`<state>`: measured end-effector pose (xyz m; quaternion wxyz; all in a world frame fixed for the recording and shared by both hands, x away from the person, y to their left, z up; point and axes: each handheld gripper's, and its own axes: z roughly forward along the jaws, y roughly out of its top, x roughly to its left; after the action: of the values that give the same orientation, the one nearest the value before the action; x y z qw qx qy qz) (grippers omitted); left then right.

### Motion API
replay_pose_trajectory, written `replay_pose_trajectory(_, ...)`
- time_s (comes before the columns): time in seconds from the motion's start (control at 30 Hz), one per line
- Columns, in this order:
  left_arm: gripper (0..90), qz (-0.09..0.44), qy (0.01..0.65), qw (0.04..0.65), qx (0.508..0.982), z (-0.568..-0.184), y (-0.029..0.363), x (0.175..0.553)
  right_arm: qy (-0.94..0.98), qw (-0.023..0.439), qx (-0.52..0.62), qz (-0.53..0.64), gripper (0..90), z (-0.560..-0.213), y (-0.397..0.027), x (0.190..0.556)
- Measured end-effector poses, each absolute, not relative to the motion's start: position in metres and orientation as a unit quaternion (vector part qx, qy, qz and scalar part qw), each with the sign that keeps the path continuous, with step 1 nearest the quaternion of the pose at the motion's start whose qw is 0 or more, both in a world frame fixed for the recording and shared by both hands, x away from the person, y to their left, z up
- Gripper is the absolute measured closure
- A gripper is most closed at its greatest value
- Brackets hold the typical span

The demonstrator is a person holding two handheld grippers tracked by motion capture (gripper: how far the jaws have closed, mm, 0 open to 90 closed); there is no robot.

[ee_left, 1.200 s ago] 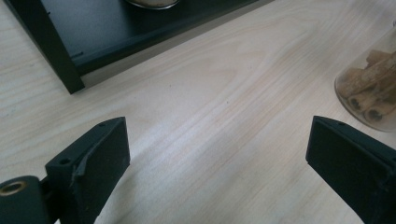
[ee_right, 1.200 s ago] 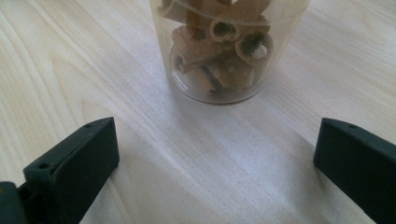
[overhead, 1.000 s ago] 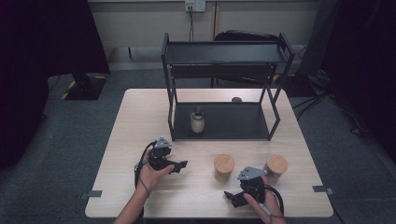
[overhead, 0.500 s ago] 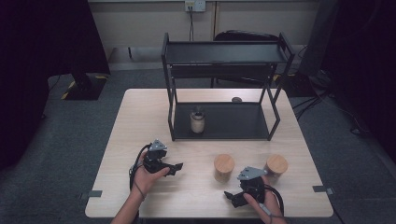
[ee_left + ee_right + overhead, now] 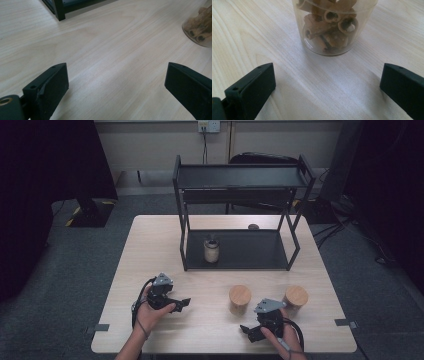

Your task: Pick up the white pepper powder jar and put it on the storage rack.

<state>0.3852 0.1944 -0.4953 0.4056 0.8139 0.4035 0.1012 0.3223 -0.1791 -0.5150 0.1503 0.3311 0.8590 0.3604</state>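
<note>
Clear round jar with a wooden lid (image 5: 240, 299), filled with curled brown sticks, stands on the pale wooden table (image 5: 150, 240), between the two grippers. Left gripper (image 5: 181, 303) and right gripper (image 5: 248, 330) both hover with jaws spread wide, empty. Right gripper's jaws face the jar, apart from it.

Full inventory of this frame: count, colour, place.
Clear jars with round wooden lids: two, light brown lids, front right of table, side by side; the left one holds brown rolled sticks.
Small clear jar with dark top: one, pale contents, lower shelf of rack, left end.
Black metal two-tier rack: one, back middle of table.
Small dark round disc: one, table behind rack.
Light wooden table: one.
Left gripper: black, open, front left, nothing between its jaws.
Right gripper: black, open, front right, facing a jar.
</note>
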Motion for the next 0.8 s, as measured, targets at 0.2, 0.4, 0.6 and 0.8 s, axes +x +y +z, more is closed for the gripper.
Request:
replay_pose_trajectory(0.2, 4.8, 0.103, 0.41, 0.404, 0.811, -0.496, 0.204, 0.38, 0.859, 0.15, 0.331, 0.36, 0.0, -0.515, -0.179, 0.322)
replay_pose_trajectory(0.4, 4.8, 0.101, 0.414, 0.403, 0.81, -0.498, 0.209, 0.376, 0.859, 0.15, 0.331, 0.361, 0.0, -0.515, -0.179, 0.322)
replay_pose_trajectory(0.6, 4.6, 0.1, 0.416, 0.4, 0.811, -0.5, 0.214, 0.373, 0.859, 0.15, 0.331, 0.361, 0.0, -0.515, -0.179, 0.322)
replay_pose_trajectory(0.8, 4.5, 0.1, 0.418, 0.398, 0.811, -0.502, 0.22, 0.37, 0.859, 0.15, 0.331, 0.361, 0.0, -0.515, -0.179, 0.322)
